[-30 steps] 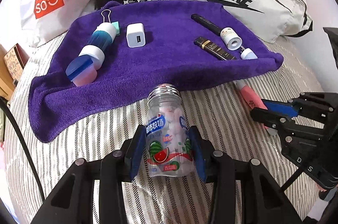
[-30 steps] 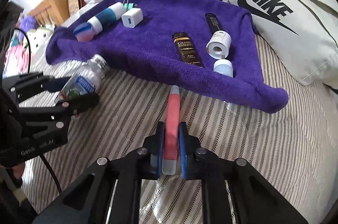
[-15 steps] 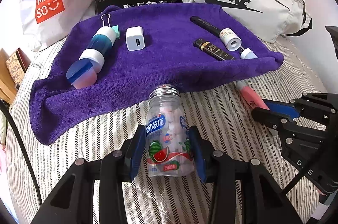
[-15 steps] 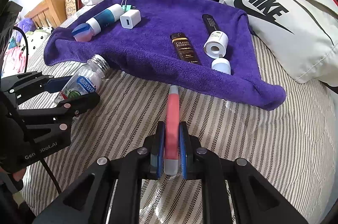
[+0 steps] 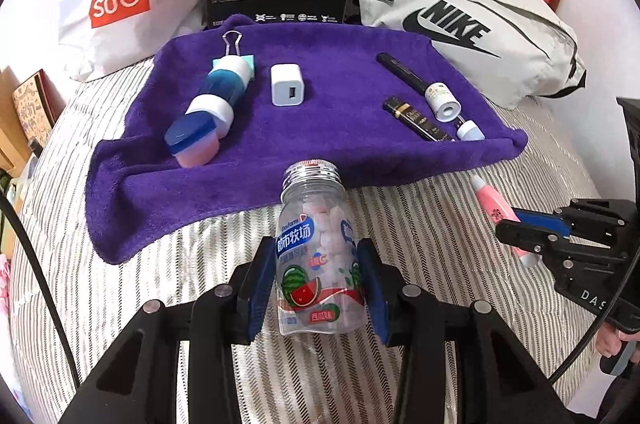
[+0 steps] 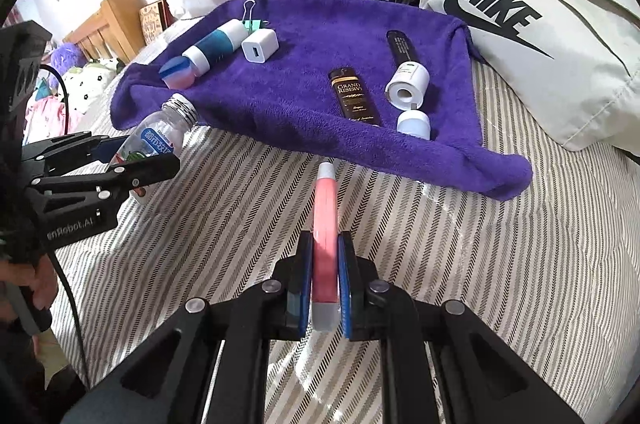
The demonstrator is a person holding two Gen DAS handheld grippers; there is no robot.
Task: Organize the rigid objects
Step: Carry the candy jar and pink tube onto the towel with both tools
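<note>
Clear plastic is what the candy bottle (image 5: 320, 256) is made of; it is pinched at its labelled body by the left hand-held gripper (image 5: 318, 278) above the striped bed (image 5: 180, 264), just before the purple towel (image 5: 340, 112). It is judged light, stiff and somewhat slippery. The pink tube (image 6: 326, 236) is clamped near its flat end by the right hand-held gripper (image 6: 325, 288); it is probably soft, so gentle pressure is advised. Open room is seen at the towel's middle, between the charger (image 5: 287, 85) and the dark bottle (image 5: 418, 119).
</note>
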